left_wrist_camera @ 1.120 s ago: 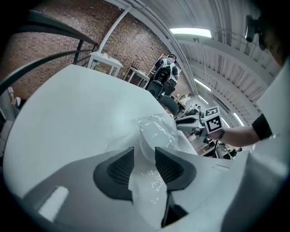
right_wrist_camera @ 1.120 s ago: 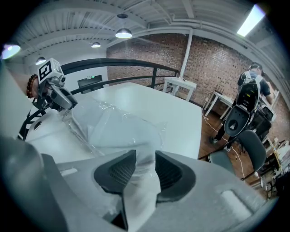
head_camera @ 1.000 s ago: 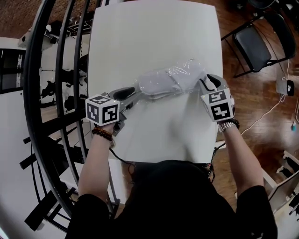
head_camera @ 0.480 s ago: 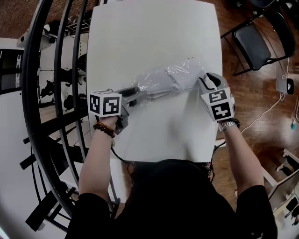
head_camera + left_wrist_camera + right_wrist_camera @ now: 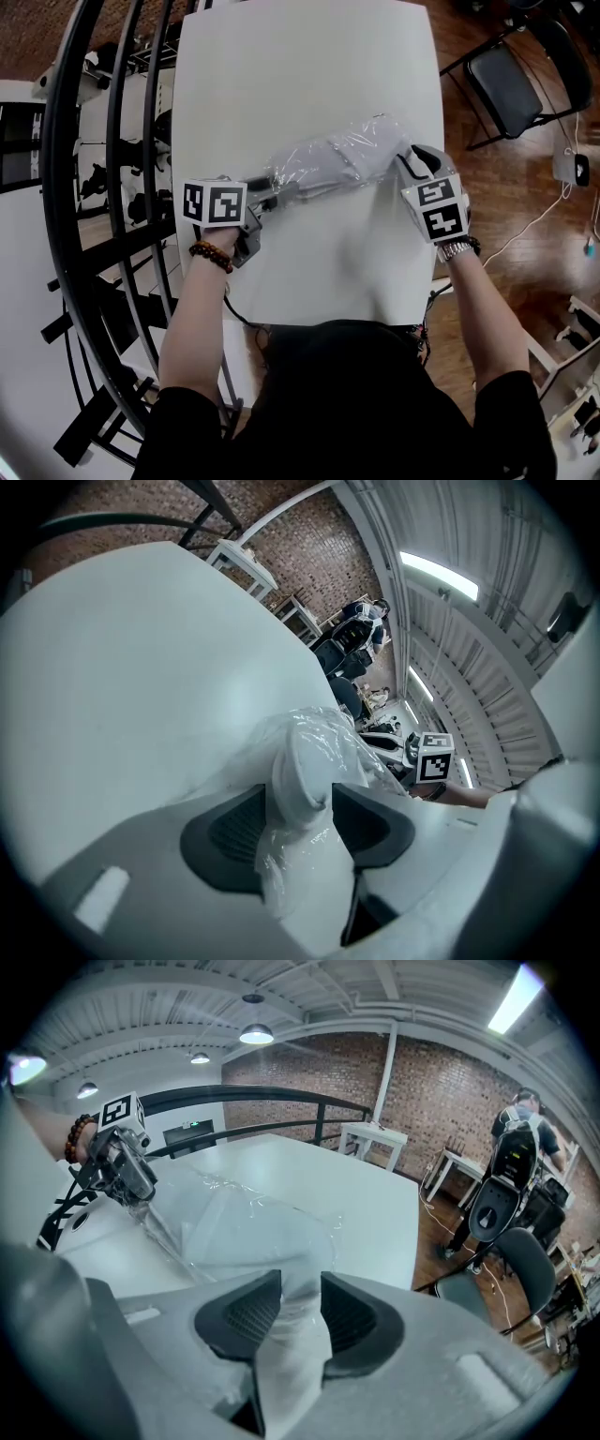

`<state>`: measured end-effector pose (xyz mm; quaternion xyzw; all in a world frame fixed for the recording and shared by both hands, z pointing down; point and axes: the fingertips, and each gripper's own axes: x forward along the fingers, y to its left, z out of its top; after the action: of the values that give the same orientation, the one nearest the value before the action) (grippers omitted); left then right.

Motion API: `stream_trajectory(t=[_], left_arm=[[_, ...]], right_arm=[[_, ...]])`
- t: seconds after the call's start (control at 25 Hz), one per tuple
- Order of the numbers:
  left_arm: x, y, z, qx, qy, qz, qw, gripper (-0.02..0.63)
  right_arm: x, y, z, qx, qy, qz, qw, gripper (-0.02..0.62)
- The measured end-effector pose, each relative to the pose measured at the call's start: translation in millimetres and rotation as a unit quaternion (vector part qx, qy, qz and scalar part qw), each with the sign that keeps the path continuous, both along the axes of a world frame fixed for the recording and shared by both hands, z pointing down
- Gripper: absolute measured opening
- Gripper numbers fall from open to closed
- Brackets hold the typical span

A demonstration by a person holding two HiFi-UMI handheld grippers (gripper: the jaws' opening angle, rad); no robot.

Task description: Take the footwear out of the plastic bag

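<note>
A clear plastic bag (image 5: 342, 150) lies across the white table (image 5: 309, 56) with pale footwear (image 5: 314, 167) inside it. My left gripper (image 5: 265, 190) is at the bag's left end. In the left gripper view its jaws (image 5: 300, 803) are opening, with the footwear's white end (image 5: 302, 771) and crinkled film between the pads. My right gripper (image 5: 405, 161) is at the bag's right end. There its jaws (image 5: 300, 1309) are shut on a bunch of the bag (image 5: 253, 1232). The bag is stretched between the two grippers.
A black railing (image 5: 94, 187) curves along the table's left side. A black chair (image 5: 506, 89) stands on the wooden floor to the right, with cables (image 5: 534, 225) near it. A person (image 5: 517, 1138) stands far behind, by small white tables (image 5: 375, 1143).
The left gripper has shifted slightly up and turned, and its jaws have widened around the bag's left end. The bag now lies more drawn out. The right gripper has held still.
</note>
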<state>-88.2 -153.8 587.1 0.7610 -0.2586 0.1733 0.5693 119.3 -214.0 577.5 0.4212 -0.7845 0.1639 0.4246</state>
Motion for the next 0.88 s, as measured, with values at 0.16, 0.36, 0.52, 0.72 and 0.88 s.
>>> stream_trajectory(t=[0.16, 0.36, 0.52, 0.72, 0.88], left_arm=[[4, -1, 0, -0.002, 0.007, 0.000, 1.0000, 0.211], [2, 0, 2, -0.004, 0.005, -0.001, 1.0000, 0.139], [-2, -1, 1, -0.003, 0.009, -0.007, 0.9999, 0.124], [-5, 0, -5, 0.003, 0.020, -0.008, 0.9998, 0.109], [-7, 1, -7, 0.007, 0.026, -0.009, 0.9996, 0.101]], right_arm=[[0, 1, 0, 0.000, -0.004, -0.001, 1.000, 0.114], [-1, 1, -3, 0.002, -0.010, -0.003, 1.000, 0.114], [1, 0, -8, 0.006, -0.019, 0.006, 1.000, 0.117], [14, -2, 0, -0.026, -0.059, 0.046, 0.997, 0.127], [17, 4, 12, -0.096, -0.133, 0.092, 0.982, 0.128]])
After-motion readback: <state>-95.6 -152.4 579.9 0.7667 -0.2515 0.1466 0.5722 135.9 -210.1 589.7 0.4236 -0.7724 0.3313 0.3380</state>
